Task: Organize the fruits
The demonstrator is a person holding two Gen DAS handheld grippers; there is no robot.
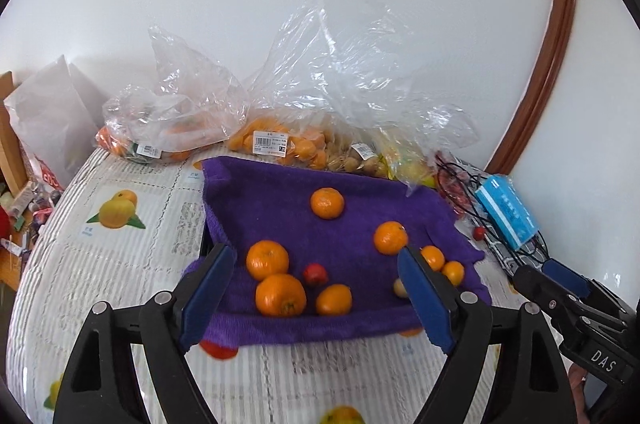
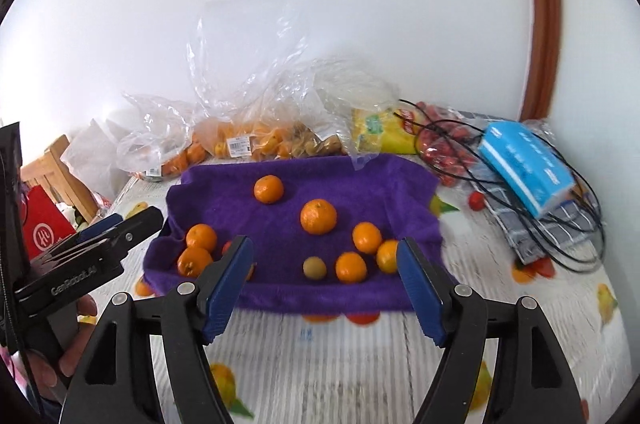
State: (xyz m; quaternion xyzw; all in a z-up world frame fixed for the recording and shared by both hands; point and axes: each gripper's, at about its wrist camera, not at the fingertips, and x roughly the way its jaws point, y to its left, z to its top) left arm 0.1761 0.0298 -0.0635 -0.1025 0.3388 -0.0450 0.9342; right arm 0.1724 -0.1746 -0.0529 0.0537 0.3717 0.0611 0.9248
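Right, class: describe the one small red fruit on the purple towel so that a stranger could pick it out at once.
Find the purple towel spread on the fruit-printed tablecloth. Near its front left sits a cluster of three oranges. The small red fruit nestles among them, the only red thing on the towel and smaller than any orange beside it.
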